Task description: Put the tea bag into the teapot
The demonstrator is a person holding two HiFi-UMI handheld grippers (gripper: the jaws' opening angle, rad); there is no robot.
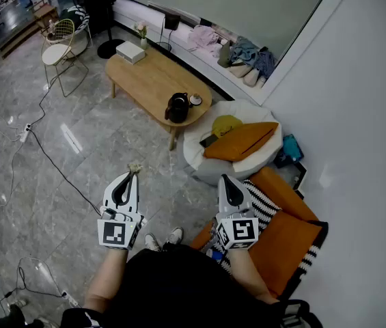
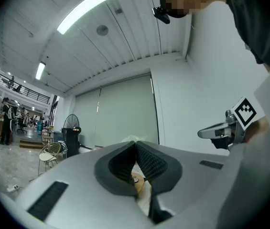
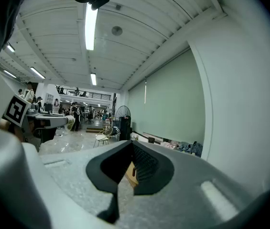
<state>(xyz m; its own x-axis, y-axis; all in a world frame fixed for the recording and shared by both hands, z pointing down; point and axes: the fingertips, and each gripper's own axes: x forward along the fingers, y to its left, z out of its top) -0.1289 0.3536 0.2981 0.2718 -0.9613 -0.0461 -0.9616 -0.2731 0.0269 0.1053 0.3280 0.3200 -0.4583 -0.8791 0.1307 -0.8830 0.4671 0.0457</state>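
A black teapot (image 1: pixel 177 107) stands on the near end of a low wooden table (image 1: pixel 148 80), well ahead of both grippers. My left gripper (image 1: pixel 132 175) is held level over the floor, shut on a small pale tea bag (image 1: pixel 134 167) that sticks out past its tips. In the left gripper view the left gripper (image 2: pixel 135 144) has its jaws closed, with the crinkled tea bag (image 2: pixel 129 138) showing just above them. My right gripper (image 1: pixel 225 178) is alongside and to the right. The right gripper view shows the right gripper (image 3: pixel 130 143) with jaws together and nothing between them.
A small cup (image 1: pixel 195 100) sits beside the teapot and a white box (image 1: pixel 131 51) at the table's far end. A white pouf (image 1: pixel 210 162) with an orange cushion (image 1: pixel 242 141) lies right of the table. An orange seat (image 1: pixel 285 241) is behind me. Cables (image 1: pixel 49 159) cross the floor.
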